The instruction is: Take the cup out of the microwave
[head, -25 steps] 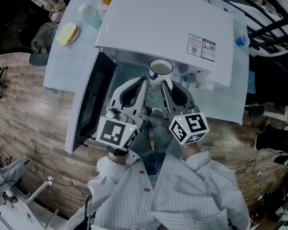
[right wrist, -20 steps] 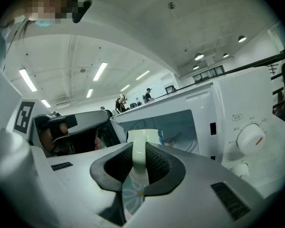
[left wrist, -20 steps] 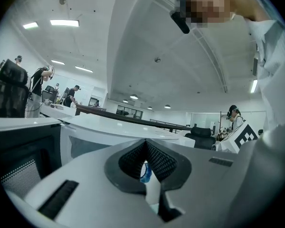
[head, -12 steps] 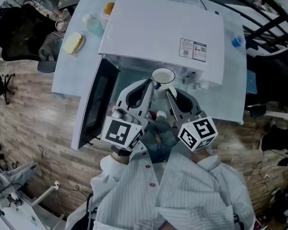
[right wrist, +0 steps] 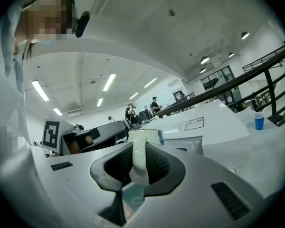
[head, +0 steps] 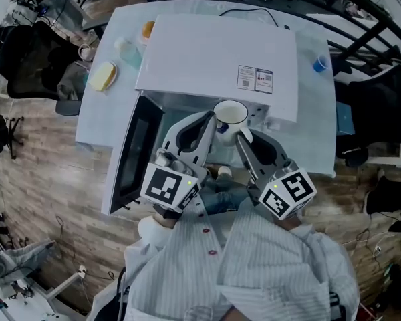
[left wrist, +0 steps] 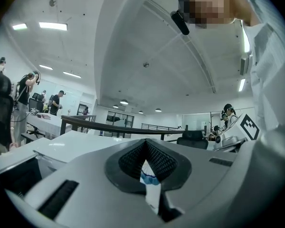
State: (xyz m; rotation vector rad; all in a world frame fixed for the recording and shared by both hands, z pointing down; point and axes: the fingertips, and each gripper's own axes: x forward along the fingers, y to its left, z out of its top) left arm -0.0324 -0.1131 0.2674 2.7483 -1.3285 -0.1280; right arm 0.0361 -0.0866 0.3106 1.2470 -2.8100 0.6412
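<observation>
The cup (head: 230,113) was upright and mouth up, just in front of the open microwave (head: 214,59). In the head view it overlapped the microwave's top front edge and rested on no surface. It sat between the tips of the two grippers.

The left gripper (head: 210,120) met the cup on its left side. In the left gripper view the jaws were drawn nearly together, with a thin white, blue-marked strip of the cup's wall pinched between the pads.

The right gripper (head: 243,138) came in from the near right. In the right gripper view its jaws were closed on the white handle (right wrist: 137,161), which stood upright between the pads. The cup's body lay just beyond the tips. Both grippers pointed away from the person, toward the microwave.

The door (head: 135,154) hung open on the left. The microwave stood on a pale table (head: 97,116). On the table's far left were a yellow block (head: 102,76), a clear bottle (head: 127,45) and an orange item (head: 149,29). A blue tumbler (head: 320,63) stood at the far right, well apart from the cup.
</observation>
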